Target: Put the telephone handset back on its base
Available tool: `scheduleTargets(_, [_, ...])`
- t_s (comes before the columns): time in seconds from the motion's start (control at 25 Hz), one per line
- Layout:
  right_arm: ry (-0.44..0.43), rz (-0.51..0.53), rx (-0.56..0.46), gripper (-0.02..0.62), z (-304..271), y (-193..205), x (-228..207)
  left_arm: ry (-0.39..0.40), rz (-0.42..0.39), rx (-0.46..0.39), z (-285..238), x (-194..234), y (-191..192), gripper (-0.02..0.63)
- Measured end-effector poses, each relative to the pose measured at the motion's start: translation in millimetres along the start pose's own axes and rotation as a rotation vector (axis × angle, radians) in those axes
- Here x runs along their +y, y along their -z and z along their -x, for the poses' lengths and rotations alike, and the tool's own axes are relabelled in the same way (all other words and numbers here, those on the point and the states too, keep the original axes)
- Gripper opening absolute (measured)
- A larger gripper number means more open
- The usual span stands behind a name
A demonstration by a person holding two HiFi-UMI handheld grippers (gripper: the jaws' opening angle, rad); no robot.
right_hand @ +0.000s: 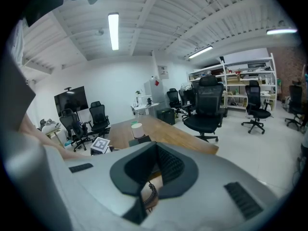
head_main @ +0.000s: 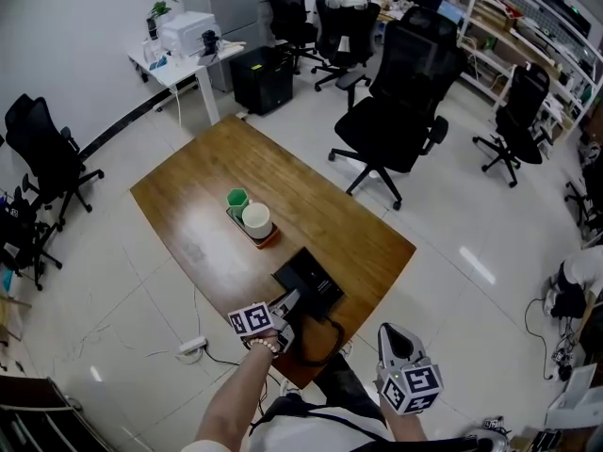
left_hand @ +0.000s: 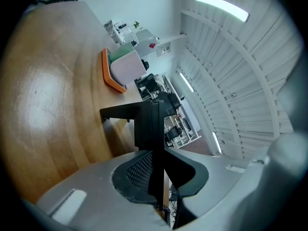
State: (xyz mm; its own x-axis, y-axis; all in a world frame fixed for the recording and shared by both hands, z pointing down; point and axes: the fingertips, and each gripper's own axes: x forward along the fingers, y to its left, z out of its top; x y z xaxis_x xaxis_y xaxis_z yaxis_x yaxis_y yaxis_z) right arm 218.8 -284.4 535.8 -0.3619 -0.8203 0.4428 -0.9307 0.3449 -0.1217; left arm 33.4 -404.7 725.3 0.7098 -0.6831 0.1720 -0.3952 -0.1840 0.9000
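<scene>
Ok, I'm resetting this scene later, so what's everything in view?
brown wooden table: one, brown, room centre
orange tray: one, orange, mid-table
green cup: one, green, on tray
white cup: one, white, on tray
black telephone base: one, black, table's near edge
black telephone handset: one, black, in left gripper
black coiled cord: one, black, hanging off near edge
black office chairs: several, black, around room
white desk: one, white, far wall
left gripper: one, grey, shut on handset
right gripper: one, grey, shut, empty, off table's corner
</scene>
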Motion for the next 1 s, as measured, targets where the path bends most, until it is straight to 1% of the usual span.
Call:
scheduleTargets(0.36, [0.004, -0.011, 0.002, 0.002, -2.0, 1.1, -3.3, 0.008, 0.009, -0.001, -0.9, 4.2, 0.3, 0.069])
scheduleTargets(0.48, [0.000, -0.011, 0.001, 0.002, -2.1, 3.8, 0.1, -0.033, -0.017, 0.020, 0.7, 10.3, 3.9, 0.078])
scheduleTargets(0.6, [-0.004, -0.010, -0.002, 0.002, -1.9, 4.7, 4.5, -0.115, -0.041, 0.037, 3.9, 20.3, 7.9, 0.150])
scheduleTargets(0.72, [-0.009, -0.002, -0.007, 0.002, -2.0, 0.8, 8.0, -0.170, -0.069, 0.025, 3.3, 20.1, 3.7, 0.155])
scheduleTargets(0.76, [-0.010, 0.000, -0.010, 0.002, -1.3, -0.9, 8.9, -0.182, -0.078, 0.018, 4.2, 18.1, 1.6, 0.153])
scheduleTargets(0.8, [-0.010, 0.000, -0.016, 0.002, -0.4, -2.5, 9.9, -0.189, -0.082, 0.006, 6.8, 15.2, -0.8, 0.167])
scheduleTargets(0.88, [-0.007, -0.009, -0.030, 0.002, 2.1, -4.5, 13.5, -0.192, -0.081, -0.033, 18.8, 7.7, -7.6, 0.231])
scheduleTargets(0.92, [-0.004, -0.013, -0.036, 0.002, 3.5, -4.6, 15.9, -0.192, -0.080, -0.057, 28.1, 3.7, -11.7, 0.247])
scheduleTargets(1.0, [0.005, -0.015, -0.047, 0.002, 6.7, -4.0, 20.5, -0.194, -0.089, -0.098, 49.9, -4.2, -19.1, 0.247])
